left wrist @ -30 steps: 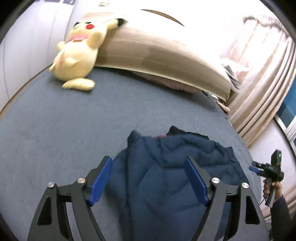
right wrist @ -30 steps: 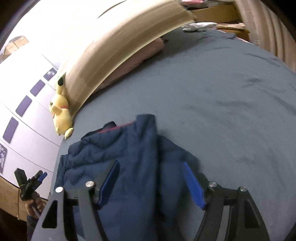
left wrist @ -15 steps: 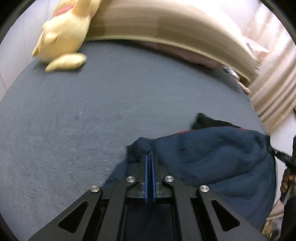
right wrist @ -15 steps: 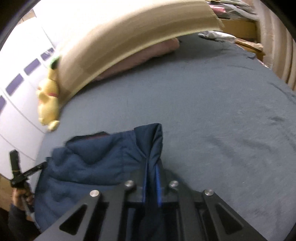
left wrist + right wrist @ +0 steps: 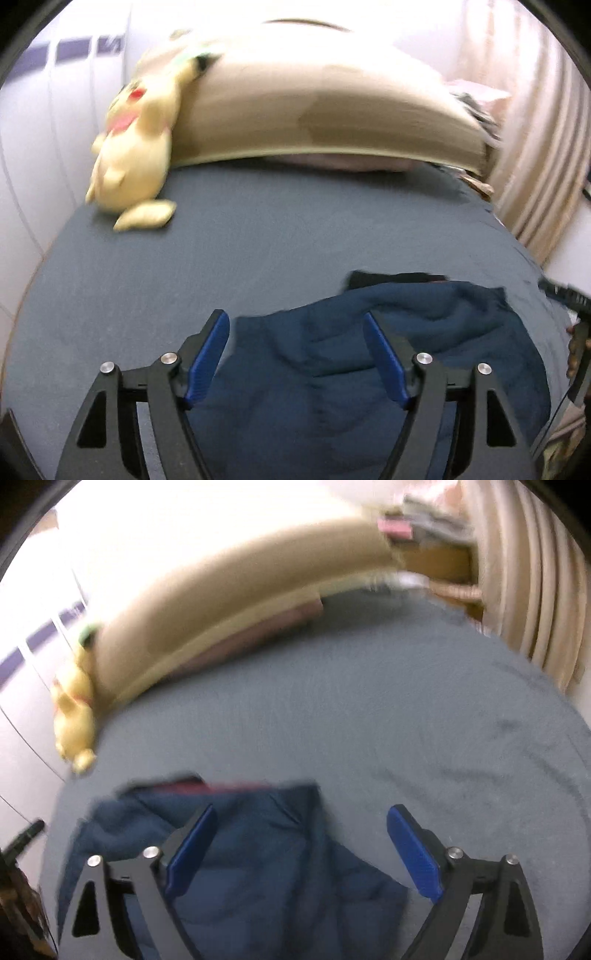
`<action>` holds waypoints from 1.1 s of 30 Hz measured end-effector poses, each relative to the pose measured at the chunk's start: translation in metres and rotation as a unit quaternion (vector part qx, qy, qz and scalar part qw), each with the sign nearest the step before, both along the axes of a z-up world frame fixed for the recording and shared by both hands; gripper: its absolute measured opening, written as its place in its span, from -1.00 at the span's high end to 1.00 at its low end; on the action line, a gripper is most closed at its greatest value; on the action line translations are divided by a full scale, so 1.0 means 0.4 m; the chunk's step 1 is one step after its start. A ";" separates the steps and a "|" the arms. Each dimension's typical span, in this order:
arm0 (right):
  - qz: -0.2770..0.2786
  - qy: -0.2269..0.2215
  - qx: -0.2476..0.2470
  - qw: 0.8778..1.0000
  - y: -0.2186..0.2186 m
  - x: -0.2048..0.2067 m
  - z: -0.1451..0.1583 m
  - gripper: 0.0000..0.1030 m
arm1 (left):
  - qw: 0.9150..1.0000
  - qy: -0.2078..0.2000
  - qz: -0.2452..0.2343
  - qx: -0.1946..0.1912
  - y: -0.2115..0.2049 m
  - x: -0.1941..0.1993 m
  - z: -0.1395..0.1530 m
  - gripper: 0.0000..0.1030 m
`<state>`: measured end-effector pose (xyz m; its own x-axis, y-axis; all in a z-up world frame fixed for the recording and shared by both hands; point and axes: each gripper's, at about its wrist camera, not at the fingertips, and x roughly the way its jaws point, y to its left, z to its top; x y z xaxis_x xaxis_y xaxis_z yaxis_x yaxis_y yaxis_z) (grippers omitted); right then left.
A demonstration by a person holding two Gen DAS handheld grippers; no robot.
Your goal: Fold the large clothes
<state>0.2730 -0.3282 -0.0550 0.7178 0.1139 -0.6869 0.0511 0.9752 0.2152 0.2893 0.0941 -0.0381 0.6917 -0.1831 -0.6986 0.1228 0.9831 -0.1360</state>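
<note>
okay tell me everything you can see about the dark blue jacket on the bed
The dark blue jacket looks like soft, puffy quilted fabric. It lies bunched and partly folded on the grey bedsheet, near the bed's close edge, far from the yellow plush toy by the headboard. A thin red strip shows along its far edge in the right wrist view, with a black part behind it. Both tools, left and right, have just been opening; their blue pads stand apart above it, pressing nothing.
</note>
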 end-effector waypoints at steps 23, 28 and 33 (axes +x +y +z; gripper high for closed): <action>0.042 0.080 -0.109 0.990 0.304 0.142 -0.211 -0.86 | 0.991 0.109 0.032 0.076 -0.171 0.106 -0.189 -0.77; 0.067 0.020 -0.083 0.994 0.292 -0.050 -0.083 -0.87 | 0.997 0.039 0.033 0.058 -0.116 -0.081 -0.073 -0.77; 0.068 -0.007 -0.076 0.995 0.318 -0.275 -0.122 -0.87 | 0.997 -0.002 0.046 0.064 -0.116 -0.299 -0.068 -0.77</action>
